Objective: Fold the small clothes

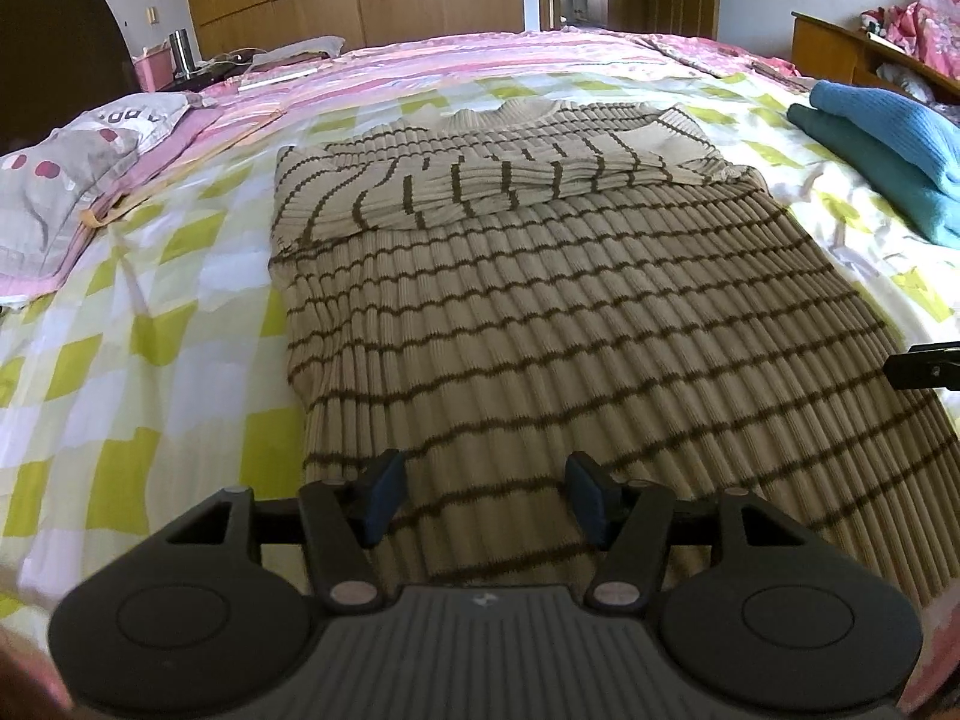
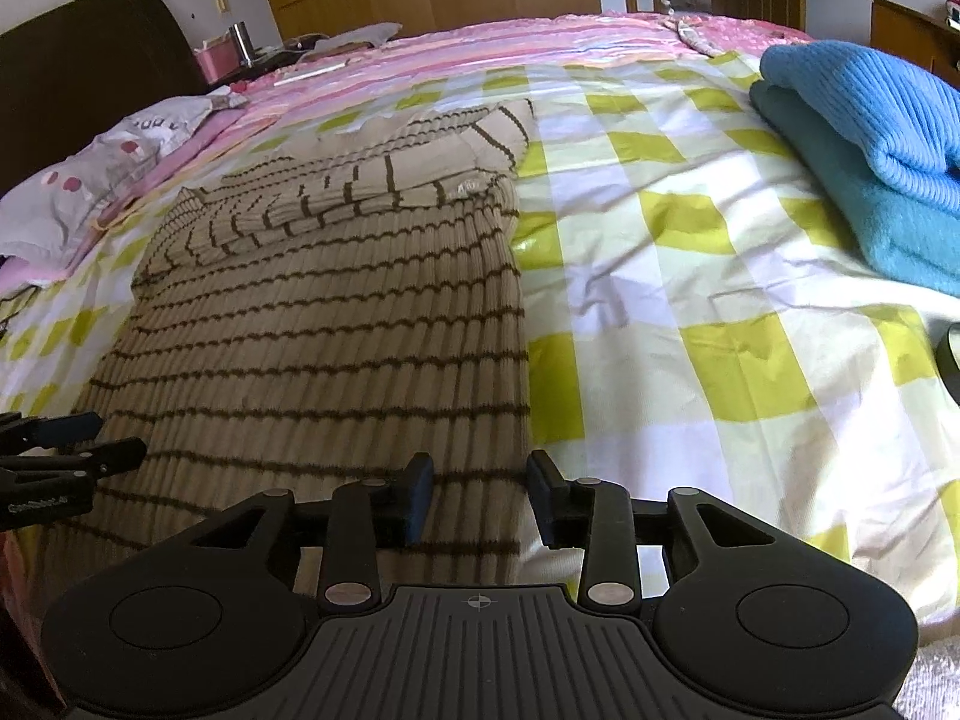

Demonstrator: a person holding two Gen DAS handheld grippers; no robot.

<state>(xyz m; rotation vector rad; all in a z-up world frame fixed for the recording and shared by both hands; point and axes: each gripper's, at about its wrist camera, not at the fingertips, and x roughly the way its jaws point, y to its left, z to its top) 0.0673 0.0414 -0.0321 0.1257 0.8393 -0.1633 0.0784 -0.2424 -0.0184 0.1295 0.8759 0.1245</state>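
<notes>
Softly ribbed beige striped sweater [image 1: 540, 312] lies on checked bedsheet [image 1: 150, 324].

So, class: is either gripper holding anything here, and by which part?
Nothing is held. The left gripper and right gripper both stand open over the near end of the striped sweater.

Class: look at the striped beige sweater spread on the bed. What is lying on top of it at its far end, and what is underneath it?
On the striped sweater, its own sleeves lie folded across the chest. Underneath is the green-and-white checked sheet, showing all round it; whatever lies directly beneath the knit is covered.
</notes>
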